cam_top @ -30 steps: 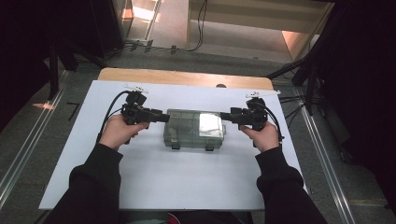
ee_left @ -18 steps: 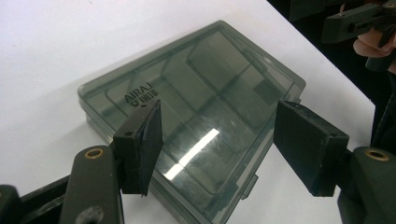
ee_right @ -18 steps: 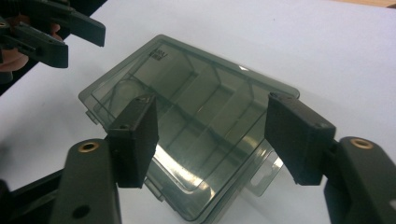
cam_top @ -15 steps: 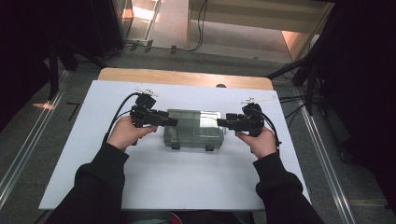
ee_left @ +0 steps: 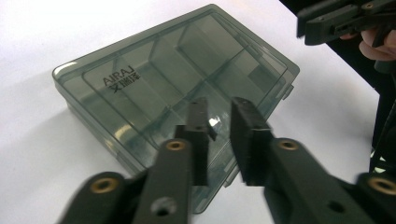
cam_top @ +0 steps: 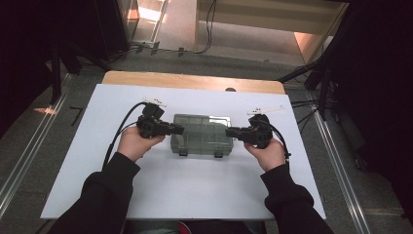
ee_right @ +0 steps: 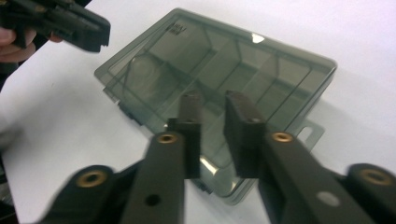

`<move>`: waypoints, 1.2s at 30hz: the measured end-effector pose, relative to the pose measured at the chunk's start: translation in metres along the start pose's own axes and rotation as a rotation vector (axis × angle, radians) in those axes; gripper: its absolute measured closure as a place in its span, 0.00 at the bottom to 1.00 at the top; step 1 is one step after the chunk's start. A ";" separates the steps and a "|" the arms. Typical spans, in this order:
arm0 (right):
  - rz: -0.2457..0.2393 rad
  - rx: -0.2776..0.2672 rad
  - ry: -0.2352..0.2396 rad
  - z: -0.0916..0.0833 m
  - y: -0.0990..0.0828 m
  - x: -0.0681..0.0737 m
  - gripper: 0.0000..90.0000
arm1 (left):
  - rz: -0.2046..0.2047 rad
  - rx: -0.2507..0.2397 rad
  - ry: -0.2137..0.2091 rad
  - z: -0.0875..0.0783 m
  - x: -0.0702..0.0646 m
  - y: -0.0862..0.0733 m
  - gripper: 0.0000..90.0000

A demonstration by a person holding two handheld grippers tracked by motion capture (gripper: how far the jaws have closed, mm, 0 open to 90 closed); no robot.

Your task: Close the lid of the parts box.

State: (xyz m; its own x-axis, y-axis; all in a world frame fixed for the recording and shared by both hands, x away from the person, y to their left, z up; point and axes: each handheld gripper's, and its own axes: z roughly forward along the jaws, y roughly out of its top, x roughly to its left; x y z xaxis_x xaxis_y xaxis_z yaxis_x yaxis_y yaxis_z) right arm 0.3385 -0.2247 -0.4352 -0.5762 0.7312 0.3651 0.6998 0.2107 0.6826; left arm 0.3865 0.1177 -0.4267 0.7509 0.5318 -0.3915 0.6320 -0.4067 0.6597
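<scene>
A smoke-grey clear plastic compartment box lies shut on the white table top, its two latches facing the person. My left gripper points at the box's left end and my right gripper at its right end, both just above the lid's edges. In the left gripper view the left gripper hovers over the box. Its jaws have just been closing and stand a narrow gap apart with nothing between them. The right gripper stands the same way over the box, with nothing between its jaws either.
The white board covers a wooden table whose bare edge shows at the back. A black cable loops left from the left gripper. Floor rails run along both sides of the table.
The right gripper has moved inward to the box's right end. Both pairs of jaws have narrowed from wide apart to a small gap. The box has not moved.
</scene>
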 end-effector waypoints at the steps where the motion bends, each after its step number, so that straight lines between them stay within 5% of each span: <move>1: -0.009 -0.001 0.001 0.000 -0.001 0.000 0.91 | 0.008 0.003 -0.001 0.000 -0.001 -0.001 0.96; 5: -0.001 -0.007 0.006 0.001 -0.008 0.001 0.97 | 0.065 0.029 0.037 0.002 -0.007 -0.006 0.99; 14: -0.013 -0.006 0.002 0.008 -0.015 0.007 0.97 | 0.023 0.027 0.039 0.004 0.001 -0.015 1.00; 36: 0.008 0.040 -0.023 0.029 -0.024 -0.004 0.97 | 0.032 0.061 0.044 0.015 0.006 -0.026 1.00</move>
State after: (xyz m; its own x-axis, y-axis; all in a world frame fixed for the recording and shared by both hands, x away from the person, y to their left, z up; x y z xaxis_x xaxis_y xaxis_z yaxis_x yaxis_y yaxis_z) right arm 0.3359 -0.2134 -0.4717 -0.5612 0.7476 0.3551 0.7207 0.2303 0.6539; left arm 0.3777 0.1207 -0.4562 0.7625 0.5497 -0.3411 0.6192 -0.4675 0.6309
